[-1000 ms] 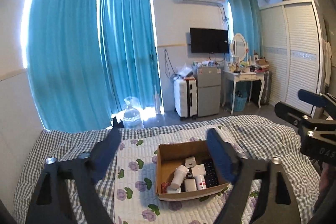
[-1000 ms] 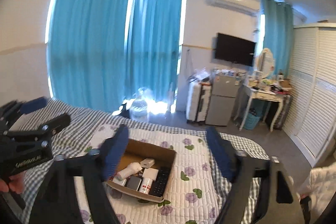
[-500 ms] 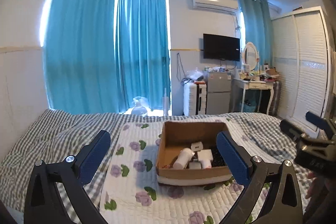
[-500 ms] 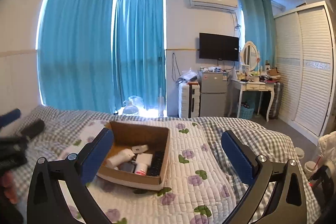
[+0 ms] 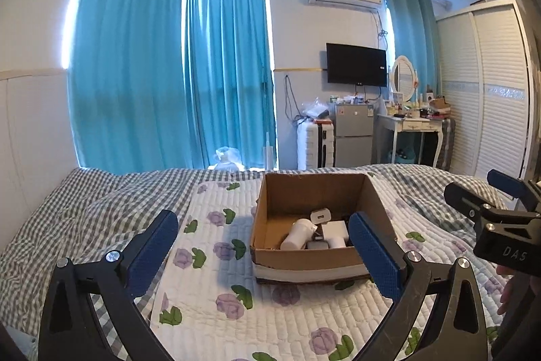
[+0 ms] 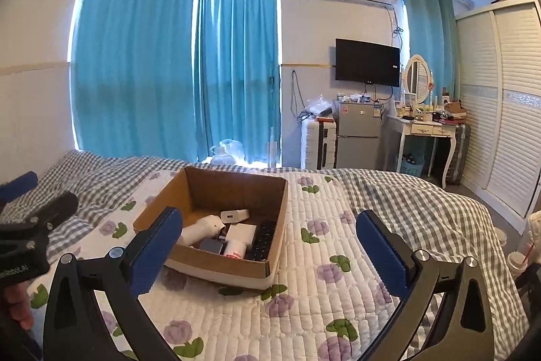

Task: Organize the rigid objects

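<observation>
Container: open brown cardboard box (image 6: pixel 216 188) on a white quilted mat printed with purple flowers (image 6: pixel 304 310), which lies on a grey checked bedspread (image 6: pixel 422 202).
Contents: white bottle lying on its side (image 6: pixel 199 229), white plug adapter (image 6: pixel 234 215), flat white box (image 6: pixel 240 232), grey block (image 6: pixel 211 246), black keyboard-like slab (image 6: pixel 263 241).
Left gripper (image 5: pixel 263 256): jaws spread wide, having just been opening, nothing between the pads; box ahead, right finger overlapping its near corner.
Right gripper (image 6: pixel 270 252): likewise spread wide after opening, empty; box ahead-left.
Free room: bare mat around the box on all sides.
</observation>
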`<state>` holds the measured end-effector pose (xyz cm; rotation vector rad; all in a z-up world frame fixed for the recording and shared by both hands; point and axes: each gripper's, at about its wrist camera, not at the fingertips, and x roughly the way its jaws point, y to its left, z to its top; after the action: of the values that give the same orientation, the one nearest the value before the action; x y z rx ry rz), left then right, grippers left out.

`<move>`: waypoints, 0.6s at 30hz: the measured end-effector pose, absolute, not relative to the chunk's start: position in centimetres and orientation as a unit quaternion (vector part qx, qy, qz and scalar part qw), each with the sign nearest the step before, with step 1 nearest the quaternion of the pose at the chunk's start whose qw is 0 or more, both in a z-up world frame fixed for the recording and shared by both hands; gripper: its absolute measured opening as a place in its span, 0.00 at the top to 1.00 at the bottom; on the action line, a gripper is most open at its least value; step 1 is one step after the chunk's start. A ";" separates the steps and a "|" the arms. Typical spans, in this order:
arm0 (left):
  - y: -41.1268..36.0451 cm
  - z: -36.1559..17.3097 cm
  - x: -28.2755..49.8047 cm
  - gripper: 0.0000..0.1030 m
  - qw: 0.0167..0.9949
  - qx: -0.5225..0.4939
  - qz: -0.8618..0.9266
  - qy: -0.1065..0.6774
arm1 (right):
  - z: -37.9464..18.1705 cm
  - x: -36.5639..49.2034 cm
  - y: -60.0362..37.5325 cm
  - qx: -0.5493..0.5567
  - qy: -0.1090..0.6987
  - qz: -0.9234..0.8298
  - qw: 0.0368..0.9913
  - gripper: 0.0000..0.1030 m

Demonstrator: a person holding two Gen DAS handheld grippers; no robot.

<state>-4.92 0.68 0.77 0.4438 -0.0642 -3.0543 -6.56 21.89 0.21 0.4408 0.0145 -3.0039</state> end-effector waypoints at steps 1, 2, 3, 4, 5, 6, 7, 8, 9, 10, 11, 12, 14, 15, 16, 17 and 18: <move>0.6 0.7 -4.9 0.00 0.029 0.143 -0.989 -0.020 | 0.2 -6.6 21.9 0.146 0.005 -0.988 0.053 0.00; 0.6 0.7 -4.9 0.00 0.029 0.142 -0.989 -0.018 | 0.2 -6.6 21.8 0.147 0.005 -0.988 0.053 0.00; 0.6 0.7 -4.8 0.00 0.027 0.143 -0.989 -0.017 | 0.3 -6.6 21.7 0.147 0.005 -0.988 0.054 0.00; 0.6 0.7 -4.9 0.00 0.025 0.146 -0.989 -0.016 | 0.2 -6.5 21.6 0.148 0.006 -0.988 0.055 0.00; 0.6 0.7 -4.9 0.00 0.022 0.149 -0.989 -0.014 | 0.2 -6.5 21.6 0.147 0.007 -0.988 0.055 0.00; 0.5 0.7 -5.0 0.00 0.019 0.151 -0.988 -0.013 | 0.3 -6.5 21.5 0.147 0.008 -0.988 0.055 0.00; 0.5 0.7 -5.0 0.00 0.018 0.152 -0.988 -0.010 | 0.3 -6.5 21.4 0.147 0.010 -0.988 0.055 0.00; 0.5 0.7 -5.1 0.00 0.017 0.153 -0.988 -0.009 | 0.3 -6.6 21.3 0.148 0.012 -0.987 0.055 0.00; 0.4 0.8 -5.1 0.00 0.017 0.155 -0.988 -0.007 | 0.3 -6.6 21.3 0.149 0.013 -0.987 0.056 0.00; 0.5 0.7 -5.1 0.00 0.017 0.156 -0.988 -0.007 | 0.3 -6.6 21.2 0.149 0.013 -0.987 0.056 0.00; 0.4 0.7 -5.1 0.00 0.018 0.156 -0.988 -0.007 | 0.3 -6.6 21.3 0.149 0.013 -0.987 0.057 0.00; 0.4 0.6 -5.1 0.00 0.019 0.156 -0.987 -0.007 | 0.2 -6.7 21.2 0.149 0.012 -0.987 0.057 0.00; 0.5 0.5 -5.2 0.00 0.021 0.159 -0.987 -0.009 | 0.2 -6.7 21.2 0.149 0.013 -0.987 0.055 0.00; 0.5 0.5 -5.3 0.00 0.023 0.160 -0.987 -0.010 | 0.1 -6.7 21.2 0.150 0.013 -0.987 0.055 0.00; 0.4 0.4 -5.4 0.00 0.023 0.161 -0.987 -0.011 | 0.1 -6.8 21.2 0.150 0.012 -0.987 0.055 0.00; 0.4 0.3 -5.5 0.00 0.024 0.164 -0.986 -0.010 | 0.0 -6.9 21.2 0.151 0.011 -0.987 0.055 0.00; 0.3 0.3 -5.6 0.00 0.025 0.167 -0.986 -0.008 | -0.1 -6.9 21.2 0.152 0.011 -0.987 0.055 0.00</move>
<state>-5.58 0.31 0.30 0.5160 -0.0244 -3.0489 -6.94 21.21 -0.07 0.4621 0.0331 -2.9959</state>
